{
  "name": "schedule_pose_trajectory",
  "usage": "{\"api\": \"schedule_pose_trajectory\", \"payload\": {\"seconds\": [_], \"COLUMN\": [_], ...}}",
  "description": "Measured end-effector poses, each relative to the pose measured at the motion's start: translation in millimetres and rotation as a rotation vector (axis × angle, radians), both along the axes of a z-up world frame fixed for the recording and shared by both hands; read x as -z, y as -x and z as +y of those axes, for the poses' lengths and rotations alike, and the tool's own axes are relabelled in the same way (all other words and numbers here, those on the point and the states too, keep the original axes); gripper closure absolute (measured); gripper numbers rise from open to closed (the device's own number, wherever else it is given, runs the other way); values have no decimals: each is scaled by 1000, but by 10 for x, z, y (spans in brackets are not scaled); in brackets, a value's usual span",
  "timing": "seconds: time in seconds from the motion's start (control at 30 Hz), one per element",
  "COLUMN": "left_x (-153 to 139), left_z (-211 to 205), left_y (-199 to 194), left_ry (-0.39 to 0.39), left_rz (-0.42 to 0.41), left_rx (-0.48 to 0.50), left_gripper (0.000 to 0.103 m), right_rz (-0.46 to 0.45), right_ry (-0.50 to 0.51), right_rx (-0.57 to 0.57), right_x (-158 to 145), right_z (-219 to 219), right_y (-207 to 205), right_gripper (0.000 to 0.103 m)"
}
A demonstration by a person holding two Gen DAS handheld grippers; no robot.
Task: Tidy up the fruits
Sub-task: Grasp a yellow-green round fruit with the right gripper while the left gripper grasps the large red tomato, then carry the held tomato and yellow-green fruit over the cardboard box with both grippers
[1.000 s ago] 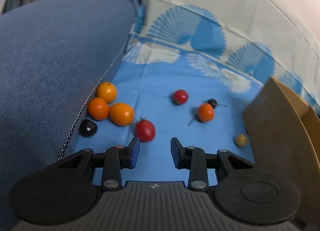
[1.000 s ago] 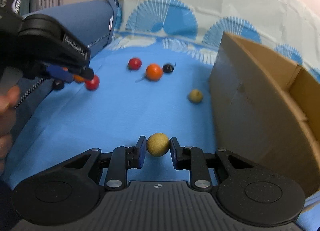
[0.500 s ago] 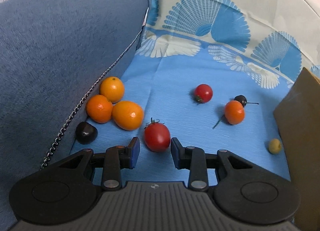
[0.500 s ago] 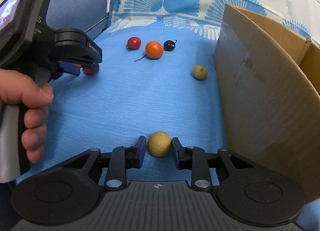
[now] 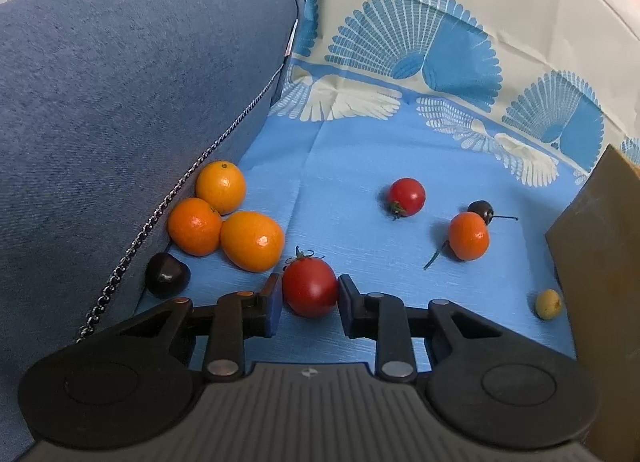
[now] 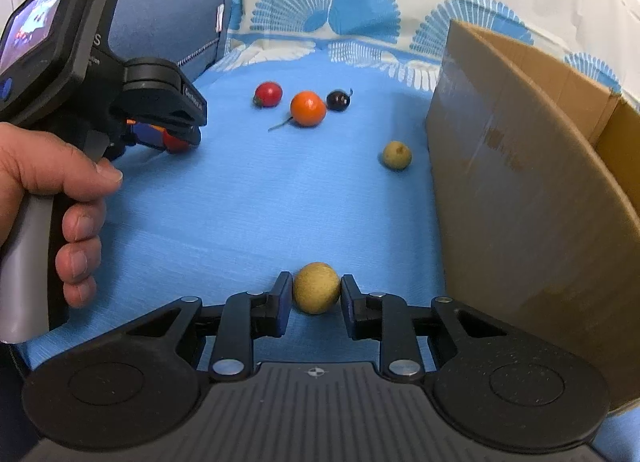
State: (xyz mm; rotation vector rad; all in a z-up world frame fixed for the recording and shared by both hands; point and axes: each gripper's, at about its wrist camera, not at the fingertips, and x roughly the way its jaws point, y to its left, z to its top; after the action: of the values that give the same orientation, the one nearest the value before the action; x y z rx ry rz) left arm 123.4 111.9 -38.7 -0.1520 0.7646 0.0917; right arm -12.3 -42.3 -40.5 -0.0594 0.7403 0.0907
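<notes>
— Tomato first: where does it sit?
— The large red tomato (image 5: 310, 292) lies on the blue cloth (image 5: 360, 166), right between the fingers of the left gripper (image 5: 308, 300). Its jaws have just been closing; both pads now look to be touching the tomato's sides.
— And the other hand?
— The right gripper (image 6: 316, 298) is clamped on a yellow-green round fruit (image 6: 316, 288), which rests low on the cloth.
— What lies close to the tomato?
— Just to its left, three oranges (image 5: 250, 240) huddle together against a blue cushion (image 5: 120, 102), with a dark cherry (image 5: 166, 276) beside them at the cushion's chain-trimmed edge.
— Farther out?
— A smaller red tomato (image 5: 406, 197) sits apart toward the middle of the cloth. Beyond it a small orange fruit (image 5: 468, 236) touches a dark stemmed cherry (image 5: 481, 211). A small yellowish fruit (image 5: 548, 304) lies near the side of a cardboard box (image 6: 520, 202) on the right.
— Anyone visible?
— From the right wrist view, a person's hand (image 6: 52, 190) grips the left gripper's handle, whose small screen (image 6: 36, 18) is lit.
</notes>
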Motion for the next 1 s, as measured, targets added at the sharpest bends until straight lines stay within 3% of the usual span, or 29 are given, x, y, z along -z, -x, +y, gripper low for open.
{"api": "schedule_pose_trajectory", "payload": {"seconds": [0.23,0.43,0.6,0.77,0.9,1.0], "left_x": [-224,-608,-965,-1146,-1270,-1331], "left_z": [-41,-121,-330,-611,-868,-1095], "left_y": [299,679,915,1088,1167,1204], "left_ry": [29,99,70,53,45,46], "left_rz": [-50,-144,-228,-272,-311,-331], "left_rx": [21,50,120,207,275,329], "left_gripper": [71,71,71,71,71,71], "right_rz": [-65,-164,-290,-394,-432,-421], "right_ry": [-13,-92,-164,-115,-57,-82], "right_rx": [-10,-16,-1,1,39,138], "right_x": [-249,-706,-1152,-1386,-1448,-1322], "right_z": [-75,-302,-747,-1254,-1710,-2035], "right_y": [134,345,476,451,430,468], "right_gripper": [76,76,76,76,76,76]}}
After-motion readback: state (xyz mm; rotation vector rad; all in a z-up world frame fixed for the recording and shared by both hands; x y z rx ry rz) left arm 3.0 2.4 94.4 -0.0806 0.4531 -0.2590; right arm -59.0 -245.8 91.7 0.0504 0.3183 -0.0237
